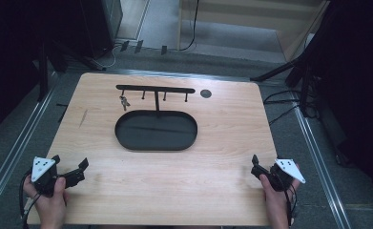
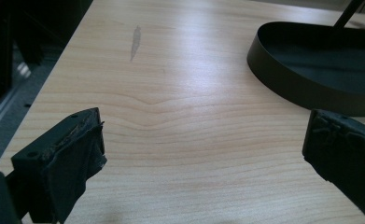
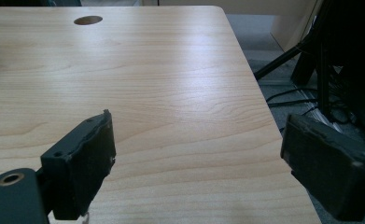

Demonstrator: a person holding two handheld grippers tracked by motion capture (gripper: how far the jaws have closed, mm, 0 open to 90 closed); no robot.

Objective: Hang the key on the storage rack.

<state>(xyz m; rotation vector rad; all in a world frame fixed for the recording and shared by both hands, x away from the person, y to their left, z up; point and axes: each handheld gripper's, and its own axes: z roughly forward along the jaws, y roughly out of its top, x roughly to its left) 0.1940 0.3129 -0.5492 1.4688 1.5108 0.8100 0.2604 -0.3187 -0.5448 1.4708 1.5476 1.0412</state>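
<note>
Grippers: your left gripper (image 1: 72, 171) and right gripper (image 1: 259, 168) sat spread, empty; keys (image 1: 124, 101) hung ahead, nearer your left

One wooden table (image 1: 212, 191) carries one black oval tray (image 1: 127, 138) with one upright key rack (image 1: 156, 89) rising from its far rim. The rack's crossbar has four pegs, and one bunch of keys (image 1: 124, 101) hangs from the leftmost. One round hole (image 1: 205, 93) is in the tabletop. Two hand-held grippers: left gripper (image 1: 70, 165), right gripper (image 1: 265, 167).
</note>
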